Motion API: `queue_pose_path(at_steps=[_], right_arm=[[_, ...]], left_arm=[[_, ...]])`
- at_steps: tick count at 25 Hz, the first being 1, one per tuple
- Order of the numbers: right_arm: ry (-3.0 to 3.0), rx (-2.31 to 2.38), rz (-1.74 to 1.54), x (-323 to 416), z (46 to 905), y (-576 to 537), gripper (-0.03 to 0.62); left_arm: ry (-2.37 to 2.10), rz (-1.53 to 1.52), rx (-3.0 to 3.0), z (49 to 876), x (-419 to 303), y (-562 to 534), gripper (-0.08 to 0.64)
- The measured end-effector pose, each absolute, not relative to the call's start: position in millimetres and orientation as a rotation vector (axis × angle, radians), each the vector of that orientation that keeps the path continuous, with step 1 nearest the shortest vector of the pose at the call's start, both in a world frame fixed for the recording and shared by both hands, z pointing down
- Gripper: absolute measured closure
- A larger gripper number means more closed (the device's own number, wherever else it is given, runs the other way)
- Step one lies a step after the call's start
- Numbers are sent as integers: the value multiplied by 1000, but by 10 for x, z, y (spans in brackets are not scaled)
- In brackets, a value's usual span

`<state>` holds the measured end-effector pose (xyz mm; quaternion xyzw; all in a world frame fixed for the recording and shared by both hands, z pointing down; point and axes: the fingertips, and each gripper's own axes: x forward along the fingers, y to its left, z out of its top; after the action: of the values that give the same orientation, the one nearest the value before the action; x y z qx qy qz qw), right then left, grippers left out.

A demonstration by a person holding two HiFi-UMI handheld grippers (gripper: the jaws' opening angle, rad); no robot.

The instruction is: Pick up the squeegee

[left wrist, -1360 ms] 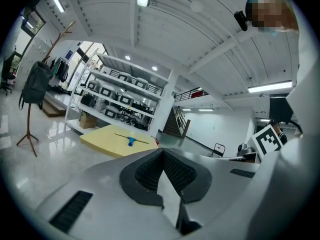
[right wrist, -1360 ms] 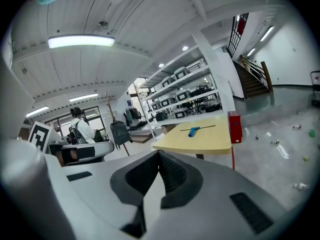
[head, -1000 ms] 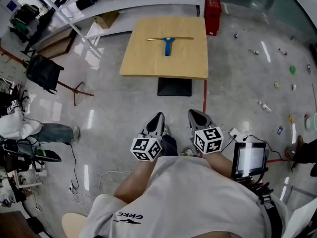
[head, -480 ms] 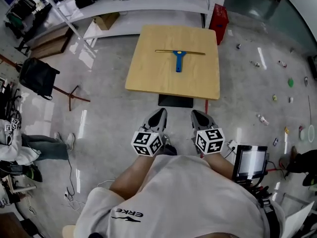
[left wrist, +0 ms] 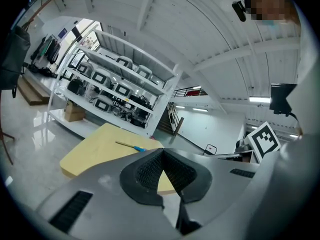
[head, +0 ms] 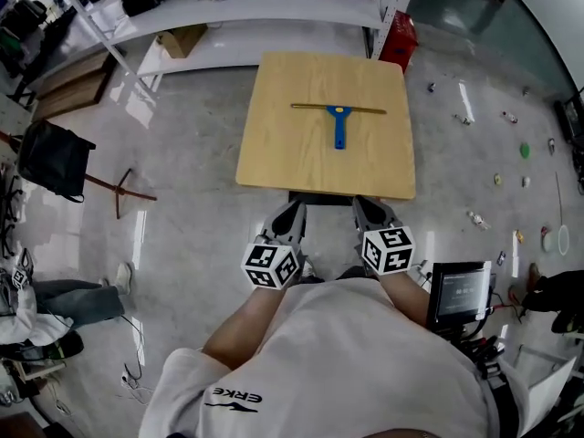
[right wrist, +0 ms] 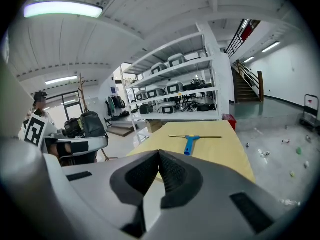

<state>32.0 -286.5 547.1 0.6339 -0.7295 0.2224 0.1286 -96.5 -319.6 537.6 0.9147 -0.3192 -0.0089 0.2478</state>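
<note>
Lying on the table (head: 274,144), the squeegee (head: 338,121) has shelving (head: 274,3) just beyond.

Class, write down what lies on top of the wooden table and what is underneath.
On the table lies one blue-handled squeegee. Underneath, a dark base shows at the near edge; the tabletop covers the rest of the support.

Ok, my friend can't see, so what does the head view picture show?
A blue-handled squeegee lies on a square wooden table, seen from above. A person holds the left claw and right claw, both shut and empty, at the table's near edge.
</note>
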Motion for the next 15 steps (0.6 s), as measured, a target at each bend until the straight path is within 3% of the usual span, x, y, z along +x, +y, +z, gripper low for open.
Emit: queue_pose_path(at_steps=[15], right_arm=[[-2142, 1856, 695, 635, 5629, -3817, 589]], left_arm=[[-917, 26, 2469, 5552, -679, -4052, 556]])
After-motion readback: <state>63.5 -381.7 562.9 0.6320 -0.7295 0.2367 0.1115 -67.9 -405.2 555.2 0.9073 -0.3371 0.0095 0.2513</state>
